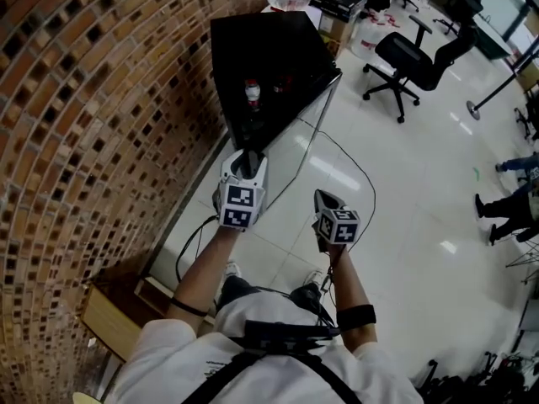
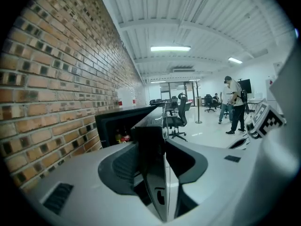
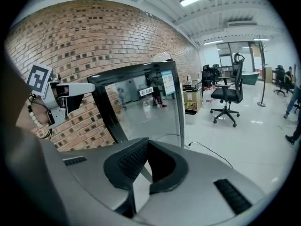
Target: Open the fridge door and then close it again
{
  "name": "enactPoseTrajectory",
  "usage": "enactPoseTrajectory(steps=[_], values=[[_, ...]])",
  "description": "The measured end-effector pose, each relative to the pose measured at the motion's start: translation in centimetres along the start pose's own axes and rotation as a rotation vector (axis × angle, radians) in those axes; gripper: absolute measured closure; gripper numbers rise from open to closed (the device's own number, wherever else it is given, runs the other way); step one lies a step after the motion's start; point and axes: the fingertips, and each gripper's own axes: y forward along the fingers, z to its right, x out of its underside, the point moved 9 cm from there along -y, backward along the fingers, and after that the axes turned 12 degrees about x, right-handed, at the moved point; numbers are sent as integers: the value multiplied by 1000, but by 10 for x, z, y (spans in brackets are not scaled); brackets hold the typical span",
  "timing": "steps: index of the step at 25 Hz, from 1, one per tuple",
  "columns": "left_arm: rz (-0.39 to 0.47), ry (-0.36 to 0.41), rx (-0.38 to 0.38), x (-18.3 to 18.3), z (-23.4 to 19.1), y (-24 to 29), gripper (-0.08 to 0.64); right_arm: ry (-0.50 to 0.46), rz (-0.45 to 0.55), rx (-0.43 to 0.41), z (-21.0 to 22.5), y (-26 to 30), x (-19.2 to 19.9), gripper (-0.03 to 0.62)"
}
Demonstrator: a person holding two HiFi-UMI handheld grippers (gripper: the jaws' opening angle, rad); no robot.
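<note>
Both grippers face the fridge [image 1: 261, 57] by the brick wall [image 1: 84, 99]: your left gripper [image 1: 247, 160] clamps the edge of its open door [image 3: 141, 102], right gripper [image 1: 324, 197] closed, empty; a chair [image 1: 413, 61] stands beyond.

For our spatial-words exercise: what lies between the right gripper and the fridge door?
Bare white floor crossed by a thin black cable; the right gripper view shows it best.

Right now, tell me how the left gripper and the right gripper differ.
The left gripper has the edge of the fridge door between its parted jaws; the right gripper is shut on nothing. The left gripper is at the door; the right gripper hangs back from it. Both carry a marker cube.
</note>
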Motion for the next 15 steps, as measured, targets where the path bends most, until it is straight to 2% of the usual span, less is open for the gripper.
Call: enactPoseTrajectory(steps=[11,15], values=[[18,30,78,-2,112,3,404,18,37,-7,34,-42,0,592],[16,33,73,-7,148,10,413,39,77,-14,47,-61,-9,592]])
